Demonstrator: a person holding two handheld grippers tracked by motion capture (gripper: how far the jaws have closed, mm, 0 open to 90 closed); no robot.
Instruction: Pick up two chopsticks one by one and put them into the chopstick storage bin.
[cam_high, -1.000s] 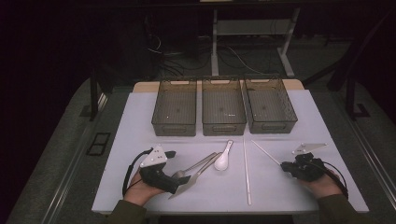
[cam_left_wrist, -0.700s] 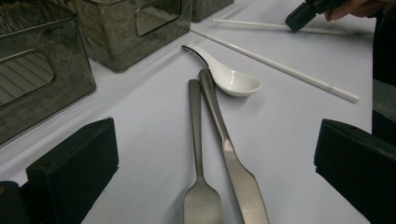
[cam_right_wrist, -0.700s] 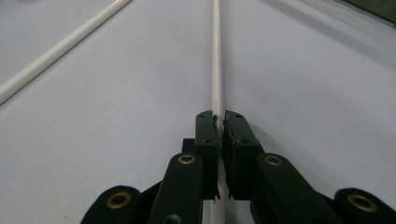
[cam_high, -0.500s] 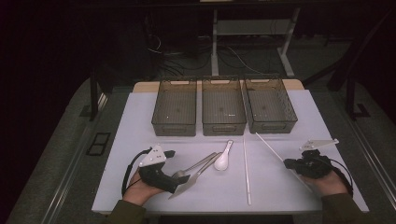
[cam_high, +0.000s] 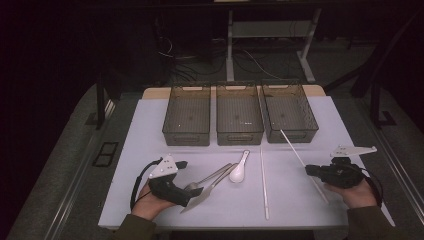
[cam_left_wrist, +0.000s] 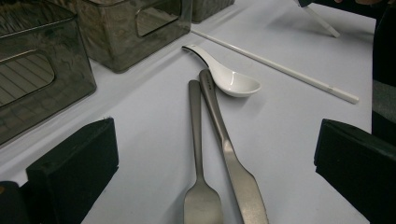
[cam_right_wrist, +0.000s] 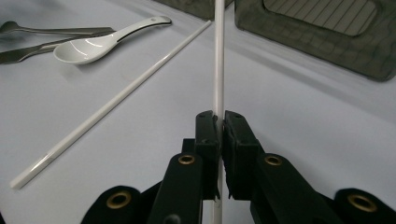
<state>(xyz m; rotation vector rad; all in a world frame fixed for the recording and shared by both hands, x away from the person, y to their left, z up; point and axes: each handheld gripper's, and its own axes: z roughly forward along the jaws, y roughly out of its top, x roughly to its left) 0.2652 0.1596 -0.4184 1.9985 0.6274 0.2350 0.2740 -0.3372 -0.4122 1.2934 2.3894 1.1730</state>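
Observation:
My right gripper (cam_high: 310, 170) (cam_right_wrist: 218, 122) is shut on a white chopstick (cam_high: 293, 145) (cam_right_wrist: 218, 60), held a little above the white table cover. The stick's far end points at the front wall of the right bin (cam_high: 296, 135). A second white chopstick (cam_high: 263, 183) (cam_right_wrist: 112, 105) (cam_left_wrist: 275, 65) lies flat on the cover. My left gripper (cam_high: 189, 178) (cam_left_wrist: 212, 177) rests open at the front left. The heads of a metal fork (cam_left_wrist: 196, 140) (cam_high: 212, 176) and a metal knife (cam_left_wrist: 229, 149) (cam_high: 206, 190) lie between its jaws, untouched. A white ceramic spoon (cam_high: 238, 173) (cam_left_wrist: 233, 82) (cam_right_wrist: 93, 46) lies by their handles.
Three dark see-through bins stand in a row at the back: left (cam_high: 186, 138), middle (cam_high: 240, 138) and right. The white cover (cam_high: 150, 130) reaches the table's edges. A dark floor with cables and a desk frame lies beyond.
The right gripper has risen a little with the chopstick, whose far end has swung up toward the right bin. The left gripper and the cutlery have stayed put.

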